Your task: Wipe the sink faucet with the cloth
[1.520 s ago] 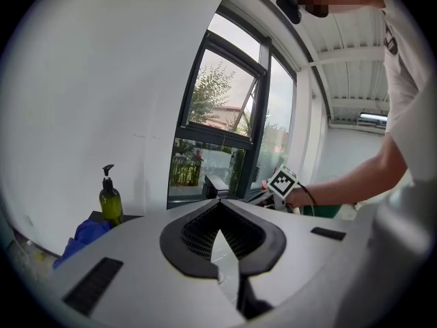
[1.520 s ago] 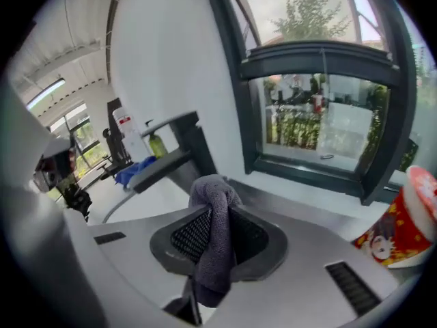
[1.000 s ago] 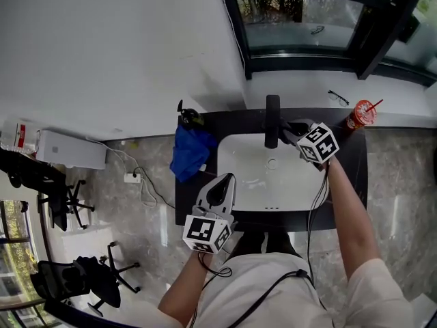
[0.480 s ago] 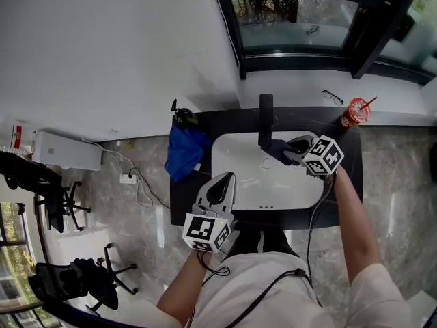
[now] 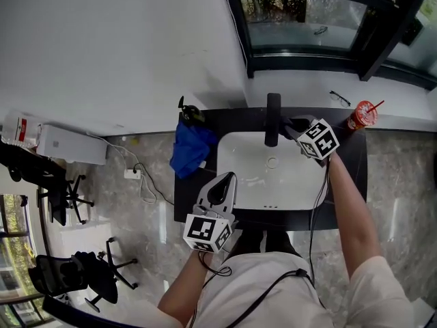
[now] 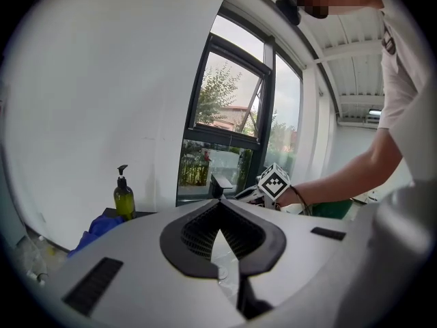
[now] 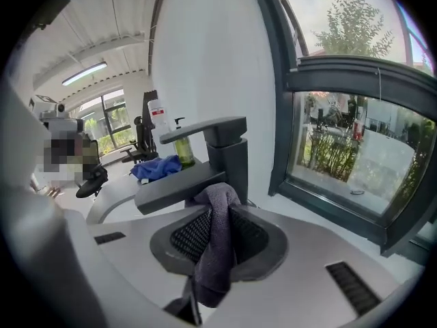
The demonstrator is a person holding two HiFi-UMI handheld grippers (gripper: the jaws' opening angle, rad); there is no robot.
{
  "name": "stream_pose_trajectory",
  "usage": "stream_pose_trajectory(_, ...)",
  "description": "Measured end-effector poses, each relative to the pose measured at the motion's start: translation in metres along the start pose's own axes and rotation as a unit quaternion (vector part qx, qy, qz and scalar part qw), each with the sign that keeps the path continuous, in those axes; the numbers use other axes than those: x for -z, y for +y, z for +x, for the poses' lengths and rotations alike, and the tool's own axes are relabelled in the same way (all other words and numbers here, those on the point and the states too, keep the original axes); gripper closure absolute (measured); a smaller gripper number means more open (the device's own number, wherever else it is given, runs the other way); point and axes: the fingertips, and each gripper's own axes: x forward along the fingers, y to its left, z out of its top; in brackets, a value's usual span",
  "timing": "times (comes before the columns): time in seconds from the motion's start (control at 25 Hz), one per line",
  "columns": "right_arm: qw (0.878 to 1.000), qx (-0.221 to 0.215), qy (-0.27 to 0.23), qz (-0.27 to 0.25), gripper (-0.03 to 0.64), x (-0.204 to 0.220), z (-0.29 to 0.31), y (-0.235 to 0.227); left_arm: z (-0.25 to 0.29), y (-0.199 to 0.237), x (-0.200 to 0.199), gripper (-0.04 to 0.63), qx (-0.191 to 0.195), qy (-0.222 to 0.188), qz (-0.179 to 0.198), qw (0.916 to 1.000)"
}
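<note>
In the right gripper view, the right gripper [image 7: 217, 217] is clenched on the grey cloth [image 7: 213, 251]. The cloth runs as a narrow fold between the jaws and bunches just ahead of their tips. There it touches the faucet [image 7: 232, 162], where the flat spout [image 7: 171, 186] meets the upright body. Only a small wad leads the jaws, so a hard stroke could likely bring the bare jaw tips against the metal. Drag along the spout's edge may also pull the fold out of the grip. The lever [image 7: 198, 130] lies just above the jaws, and an upward wipe could nudge it and start the water.

In the head view, these jaws sit right beside the faucet, at the back of the sink [image 5: 304, 186]. A red cup [image 5: 360, 115] stands on the bench [image 5: 349, 166], off to the outer side of the jaws and near the forearm. A wide sideways stroke might knock it over. The left gripper [image 5: 220, 183] hangs over the near rim of the sink, well apart from the faucet.

In the left gripper view, its jaws are pressed together on nothing. The faucet is far ahead of them, and a soap bottle [image 6: 123, 198] and a heap of blue fabric [image 6: 102, 225] lie ahead to their left. The left gripper steadies nothing, so the right gripper does all the wiping alone.
</note>
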Motion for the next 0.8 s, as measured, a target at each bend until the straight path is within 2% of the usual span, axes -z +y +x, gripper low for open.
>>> stream_pose_trajectory(0.08,1.000,-0.022,-0.004,-0.004,0.552,0.001,-0.001,0.009,-0.002,0.003,0.002,0.603,-0.004,0.001,-0.002,1.0000)
stream_pose_trajectory(0.28,0.991,-0.127,0.018,-0.020,0.552,0.021,-0.017,0.065,0.001,0.003,0.003,0.603,0.001,0.002,-0.003,1.0000)
stream_pose_trajectory(0.4,0.987,-0.154,0.032,-0.020,0.552,0.037,-0.027,0.087,0.004,0.000,0.000,0.603,0.007,-0.001,-0.002,1.0000)
stream_pose_trajectory(0.56,0.990,-0.131,0.053,-0.016,0.552,0.055,-0.029,0.076,0.003,0.000,-0.001,0.603,0.008,-0.002,0.000,1.0000)
stream_pose_trajectory(0.8,0.999,-0.027,0.029,-0.005,0.552,0.028,-0.017,0.014,0.001,0.002,0.000,0.603,0.006,0.000,-0.002,1.0000)
